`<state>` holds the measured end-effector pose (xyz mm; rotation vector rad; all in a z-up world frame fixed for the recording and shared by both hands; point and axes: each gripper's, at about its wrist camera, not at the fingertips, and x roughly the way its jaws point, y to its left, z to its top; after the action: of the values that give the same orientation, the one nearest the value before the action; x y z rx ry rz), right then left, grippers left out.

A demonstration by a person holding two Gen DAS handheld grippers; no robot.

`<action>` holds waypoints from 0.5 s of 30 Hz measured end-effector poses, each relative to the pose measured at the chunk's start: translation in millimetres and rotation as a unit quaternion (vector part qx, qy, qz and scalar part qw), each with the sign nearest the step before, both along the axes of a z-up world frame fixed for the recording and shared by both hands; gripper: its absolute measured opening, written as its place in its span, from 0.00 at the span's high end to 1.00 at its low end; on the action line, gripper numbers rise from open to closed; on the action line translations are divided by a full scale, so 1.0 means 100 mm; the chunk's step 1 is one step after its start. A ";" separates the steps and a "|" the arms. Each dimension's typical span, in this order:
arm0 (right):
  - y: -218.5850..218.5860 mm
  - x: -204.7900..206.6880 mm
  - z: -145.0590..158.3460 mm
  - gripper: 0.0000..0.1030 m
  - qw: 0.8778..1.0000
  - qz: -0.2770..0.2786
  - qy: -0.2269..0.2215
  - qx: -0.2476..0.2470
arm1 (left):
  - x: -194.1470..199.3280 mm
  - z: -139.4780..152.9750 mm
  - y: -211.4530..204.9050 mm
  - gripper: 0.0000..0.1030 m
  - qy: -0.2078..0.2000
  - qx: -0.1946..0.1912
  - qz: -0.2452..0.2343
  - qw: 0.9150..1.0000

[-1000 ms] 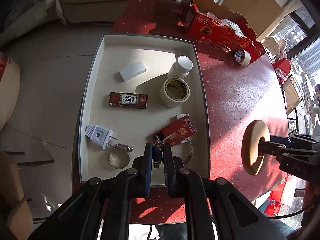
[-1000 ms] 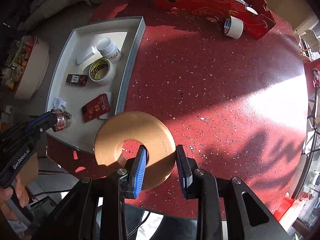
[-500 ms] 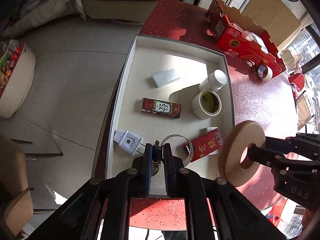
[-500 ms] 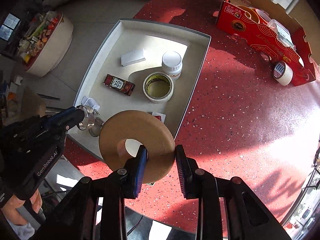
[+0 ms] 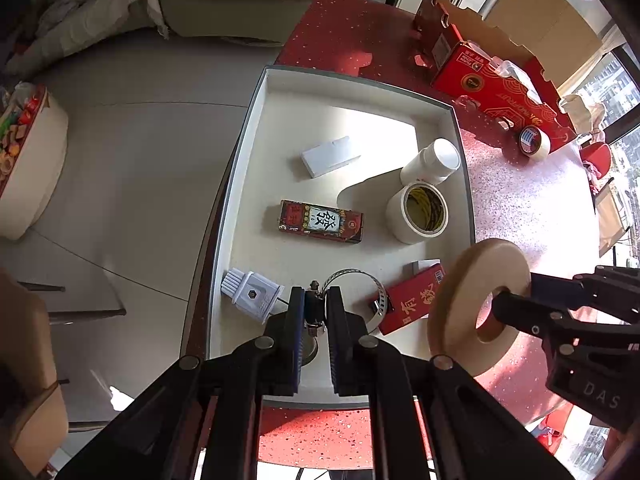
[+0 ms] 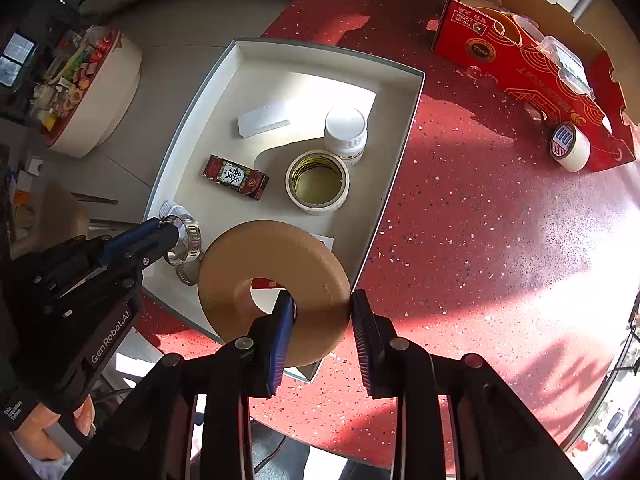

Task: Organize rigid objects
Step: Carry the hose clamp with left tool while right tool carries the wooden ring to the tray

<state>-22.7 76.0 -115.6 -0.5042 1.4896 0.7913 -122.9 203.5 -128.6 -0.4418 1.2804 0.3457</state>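
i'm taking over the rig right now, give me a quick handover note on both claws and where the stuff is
Left claw: shut on the metal hose clamp, low over the near end of the white tray.
Right claw: shut on the tan ring, one finger through its hole, held above the tray's near corner.
In the tray: white bottle, tape roll, white block, dark red box, white plug, red packet.
Still on the red table: small tape roll beside the red carton.
Left: release the clamp and ring into the tray, then probably fetch the small roll.
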 end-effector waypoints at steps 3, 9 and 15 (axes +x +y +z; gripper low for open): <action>-0.01 0.01 -0.02 0.70 1.000 -0.005 0.005 0.001 | 0.03 -0.02 0.02 0.89 0.002 0.001 0.000 1.000; 0.01 0.01 -0.07 0.70 1.000 -0.006 0.011 -0.003 | 0.09 -0.08 0.01 0.89 0.009 0.005 -0.005 1.000; 0.04 0.03 -0.09 0.70 1.000 -0.007 0.008 -0.004 | 0.12 -0.12 -0.01 0.89 0.013 0.004 -0.009 1.000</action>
<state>-20.0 80.0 -124.9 -0.4941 1.5102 0.7813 -111.0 202.6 -140.6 -0.4205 1.3080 0.3418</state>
